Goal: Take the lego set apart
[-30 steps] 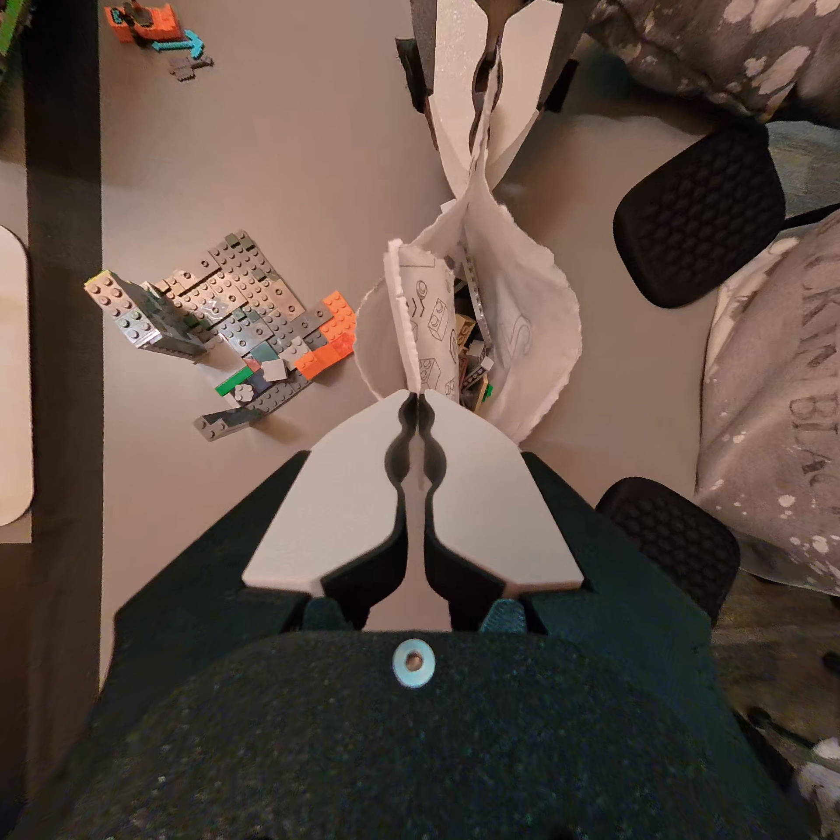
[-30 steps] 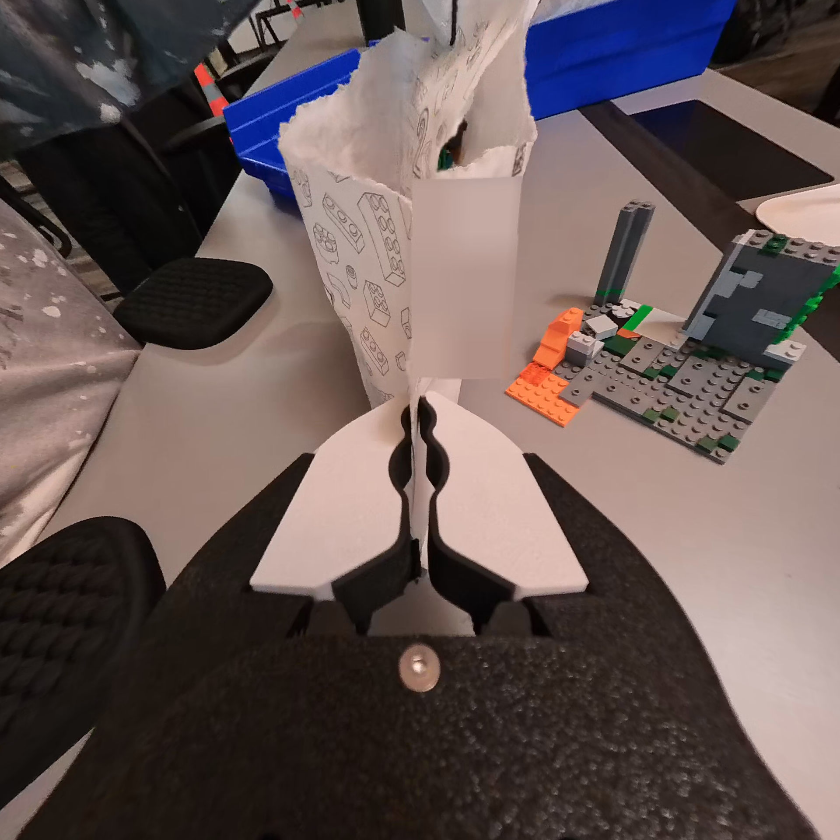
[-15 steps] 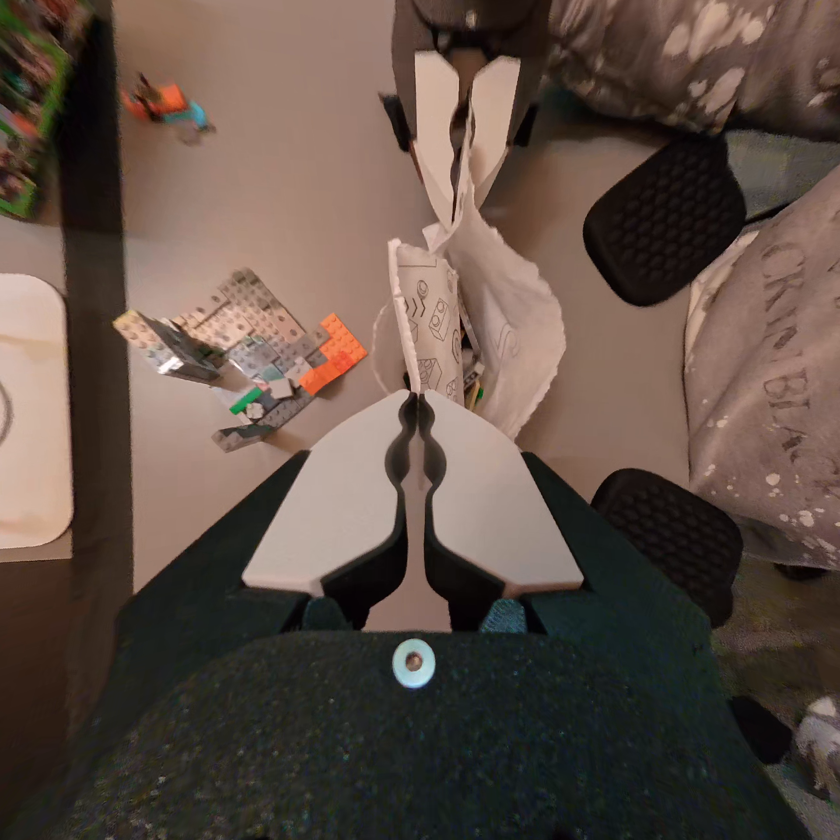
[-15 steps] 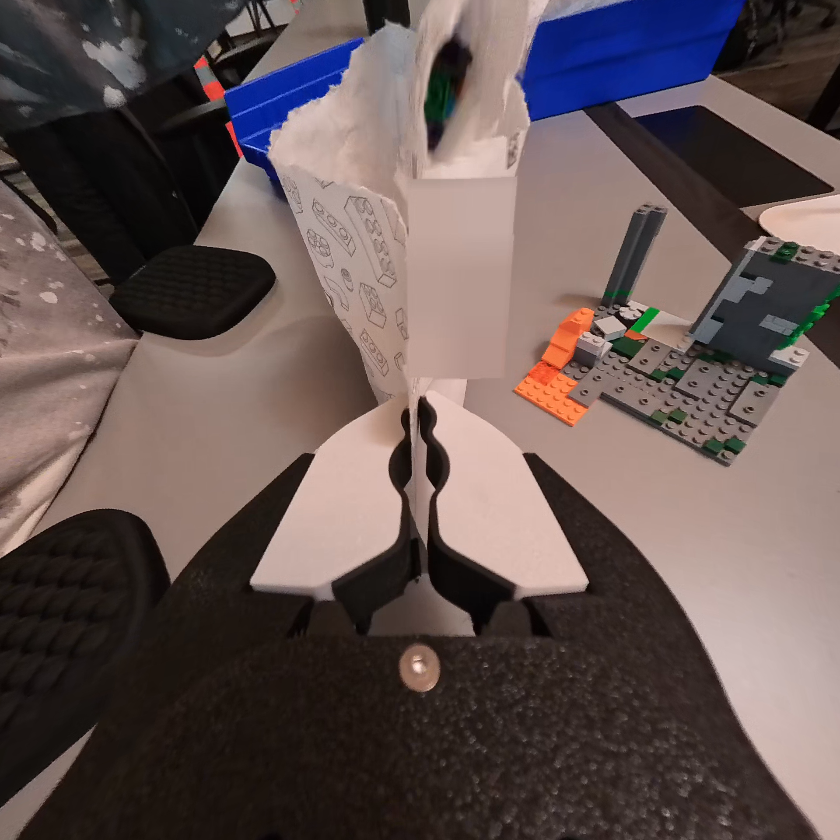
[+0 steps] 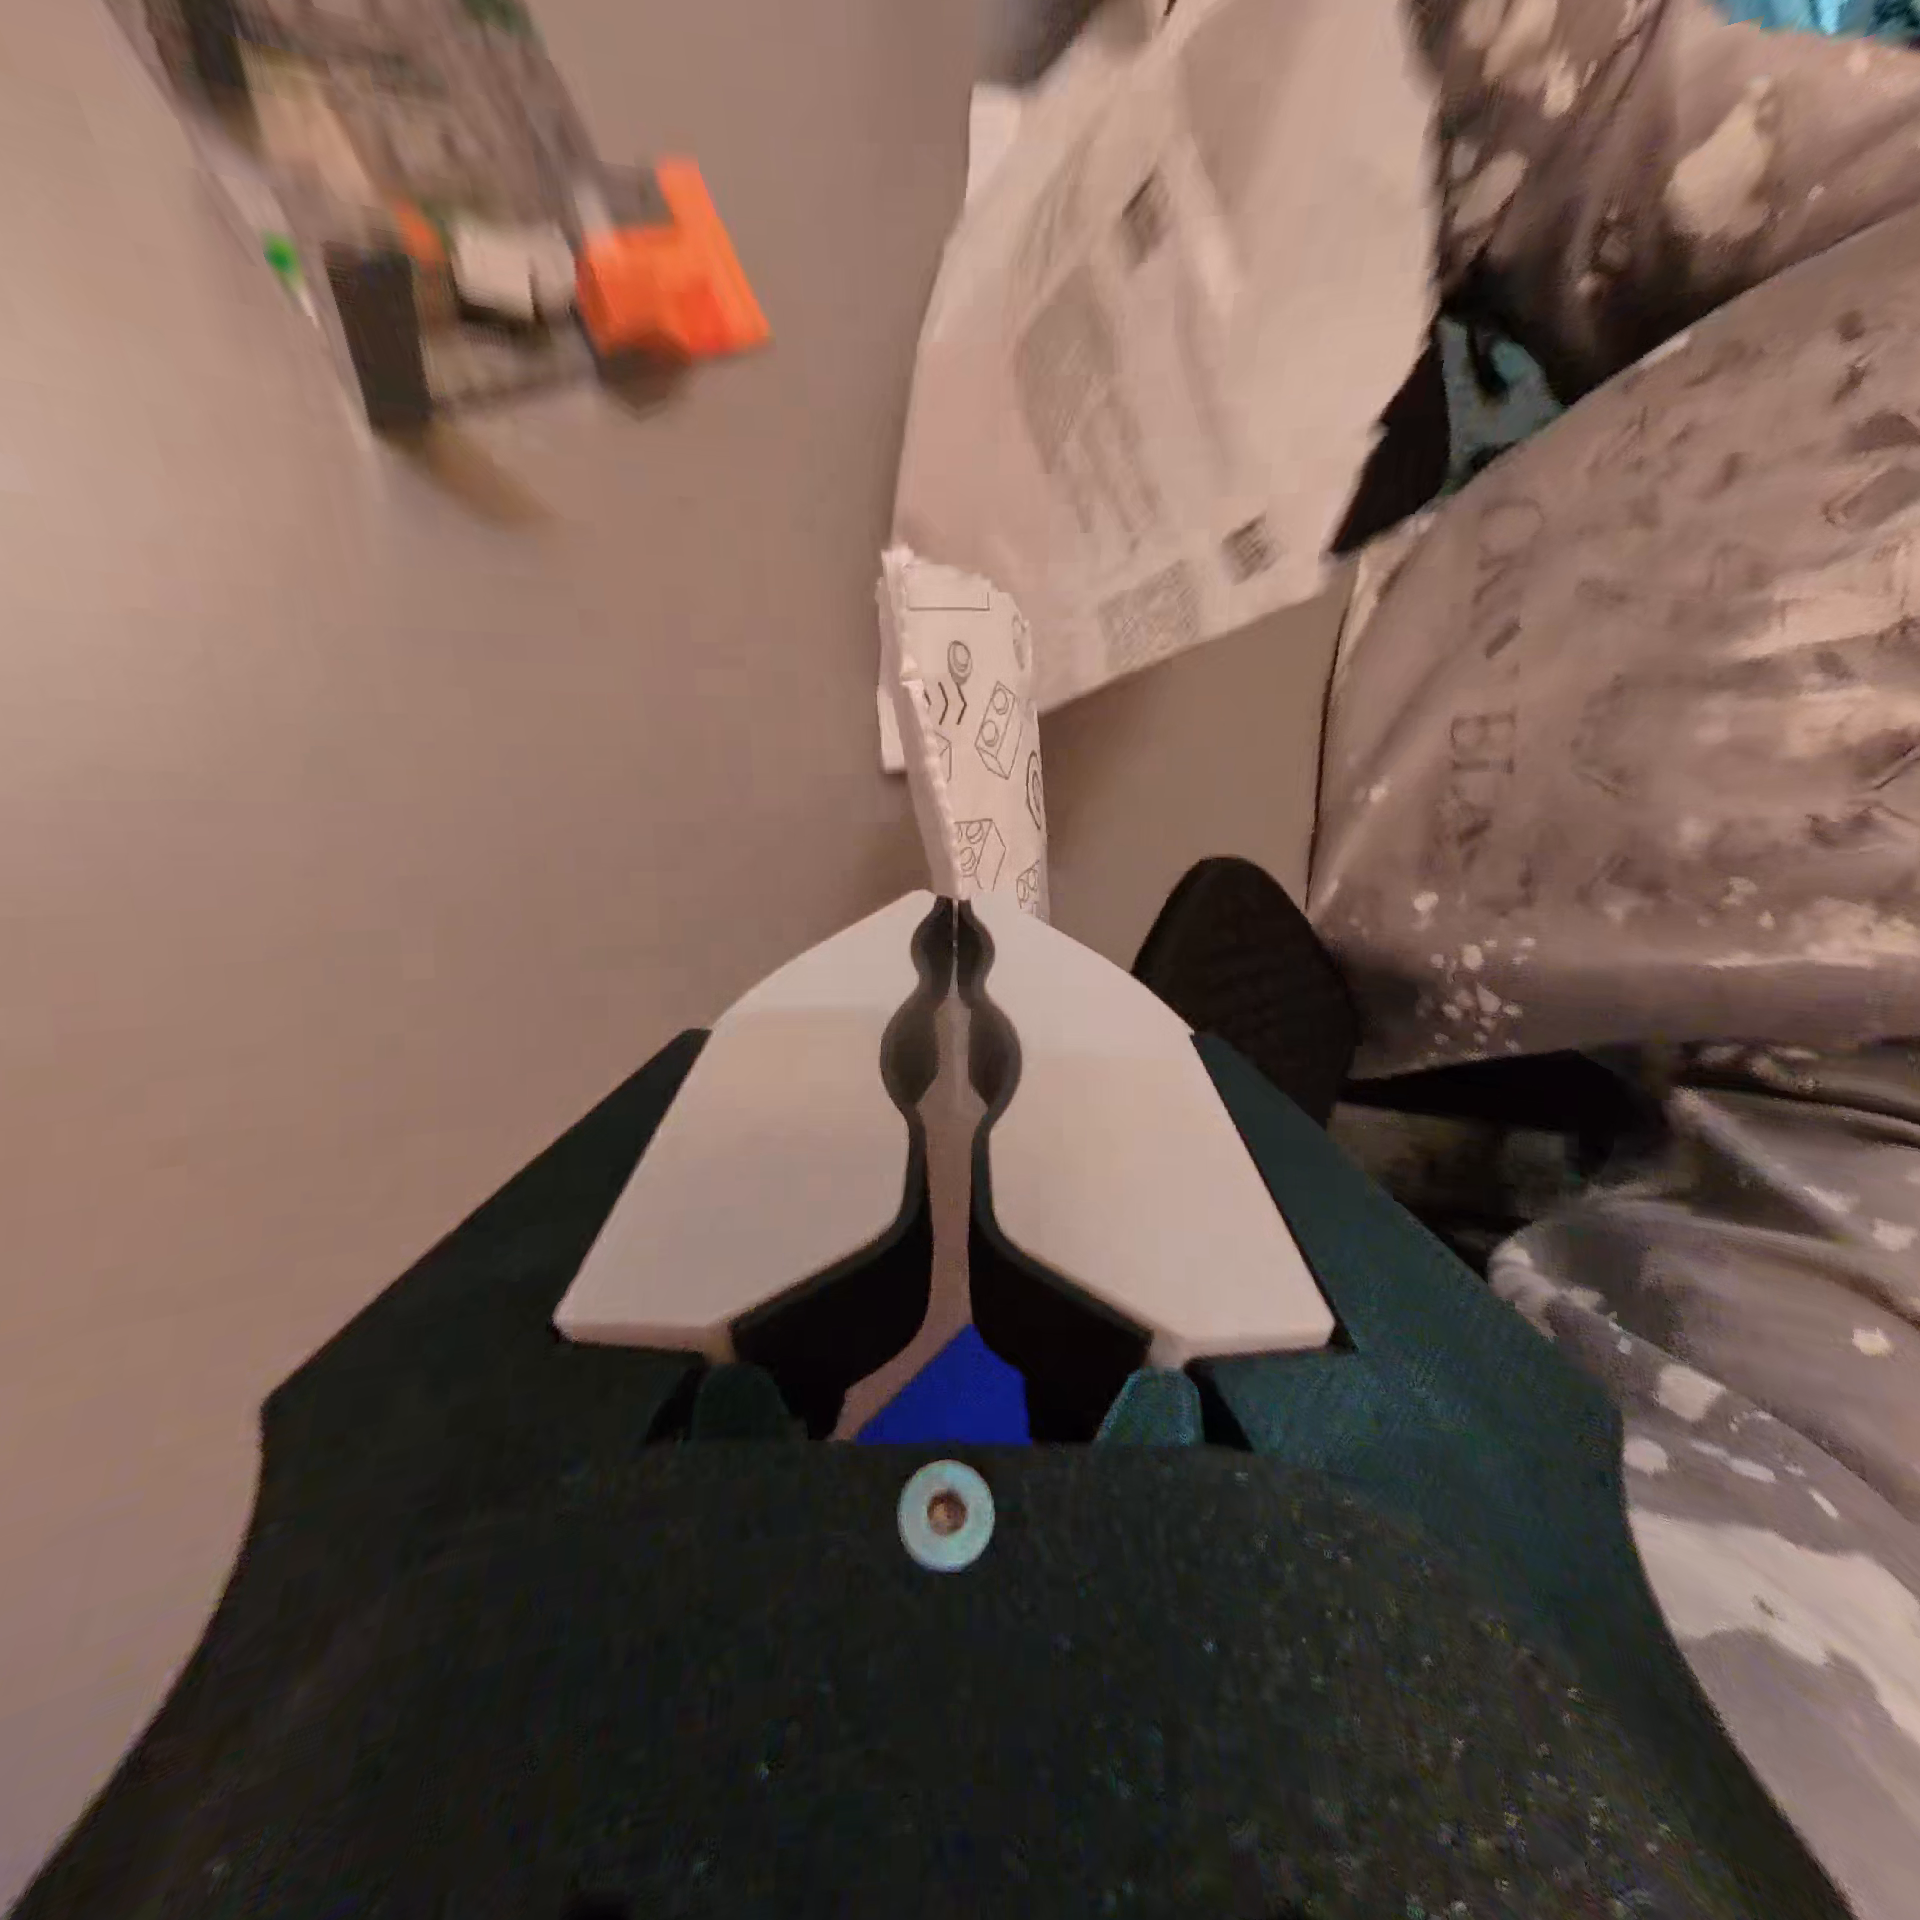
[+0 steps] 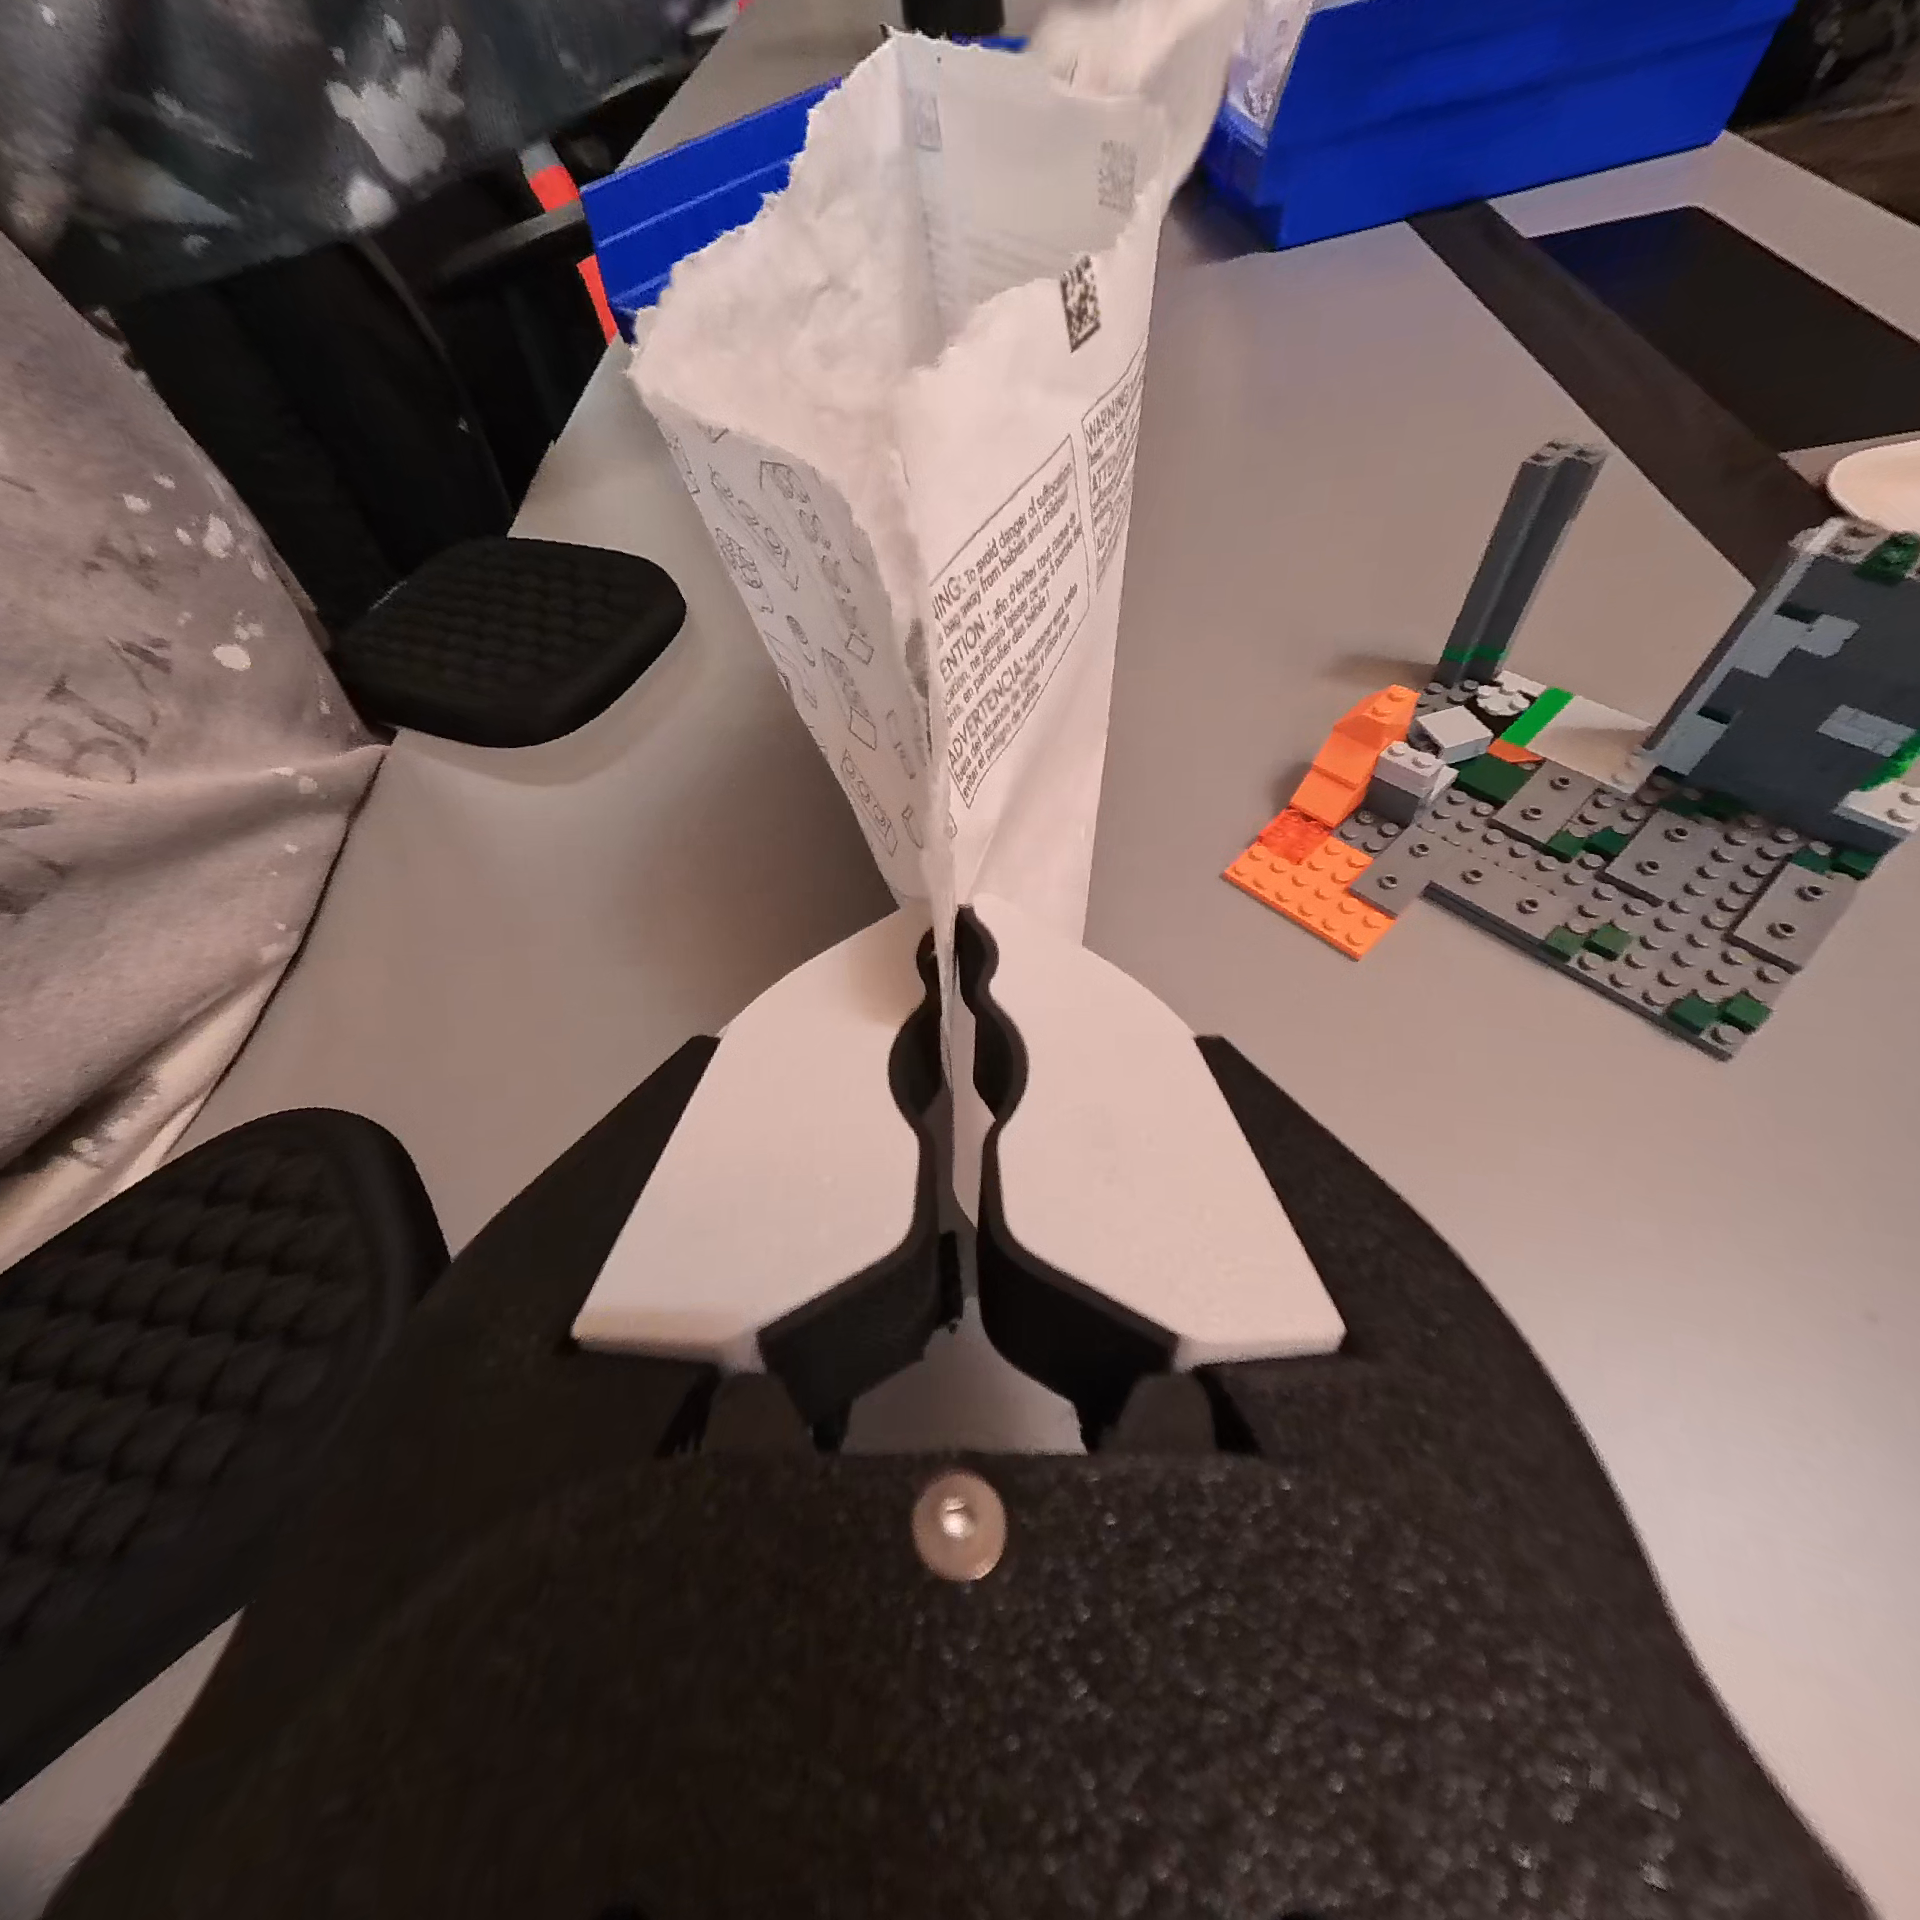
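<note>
My right gripper (image 6: 951, 920) is shut on the bottom edge of a white paper bag (image 6: 935, 468) and holds it upright, with its torn mouth open at the top. My left gripper (image 5: 954, 909) is shut on a narrow torn strip of brick-printed paper (image 5: 982, 769). The bag (image 5: 1164, 364) shows blurred behind the strip; I cannot tell whether they still join. The lego set (image 6: 1662, 862), a grey studded base with an orange corner, a grey wall and a tall grey pillar (image 6: 1517, 551), stands on the table right of the bag. It shows blurred in the left wrist view (image 5: 520, 239).
Blue bins (image 6: 1475, 114) stand at the back of the grey table (image 6: 1558, 1299). Two black chair armrests (image 6: 509, 655) (image 6: 156, 1299) and a person's grey speckled clothing (image 5: 1662, 727) are at the table's near side. A white rounded object (image 6: 1881, 483) lies at the far right. The gap from one gripper's tips to the other's is roughly 30 centimetres. Both grippers' tips are roughly 20 centimetres from the tall grey pillar (image 6: 1517, 551). My right gripper is the nearer one to the lego set (image 6: 1662, 862): about 20 centimetres, against 30 centimetres.
My left gripper has swung away from the bag mouth, still shut on its strip, and is gone from the right wrist view. The bag mouth stands free and open. The lego set has not moved.
</note>
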### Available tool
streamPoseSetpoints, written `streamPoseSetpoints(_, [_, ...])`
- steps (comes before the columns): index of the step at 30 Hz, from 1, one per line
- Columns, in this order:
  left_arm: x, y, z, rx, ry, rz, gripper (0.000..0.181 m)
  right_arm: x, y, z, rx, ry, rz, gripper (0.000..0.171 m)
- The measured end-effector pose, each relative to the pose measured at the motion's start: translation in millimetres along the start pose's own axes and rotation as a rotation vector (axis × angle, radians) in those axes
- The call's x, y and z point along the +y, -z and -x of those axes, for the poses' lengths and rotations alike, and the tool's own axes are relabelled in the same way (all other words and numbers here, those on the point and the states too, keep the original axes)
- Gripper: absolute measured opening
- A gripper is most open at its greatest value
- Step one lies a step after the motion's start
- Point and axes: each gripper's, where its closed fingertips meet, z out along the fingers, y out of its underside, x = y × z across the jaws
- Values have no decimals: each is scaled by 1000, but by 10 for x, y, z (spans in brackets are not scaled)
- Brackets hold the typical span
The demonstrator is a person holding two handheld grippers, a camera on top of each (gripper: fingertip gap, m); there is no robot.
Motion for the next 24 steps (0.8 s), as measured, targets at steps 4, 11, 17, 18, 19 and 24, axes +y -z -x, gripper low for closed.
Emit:
streamPoseSetpoints(4, [450, -501, 416, 52, 96, 116, 0, 2, 62, -132, 22, -50, 23, 0])
streamPoseSetpoints(11, [555, -815, 821, -83, 34, 155, 13, -3, 87, -339, 84, -79, 45, 0])
streamPoseSetpoints(17, [328, -314, 812, -509, -10, 1, 16, 0, 82, -433, 140, -64, 45, 0])
streamPoseSetpoints(18, [355, -237, 760, -602, 8, -8, 16, 4, 85, -446, 156, -57, 46, 0])
streamPoseSetpoints(19, [396, -185, 696, -688, 44, -21, 16, 10, 89, -460, 175, -51, 45, 0])
streamPoseSetpoints(24, [602, -384, 220, -872, 199, -197, 0, 36, 107, -482, 252, -23, 22, 0])
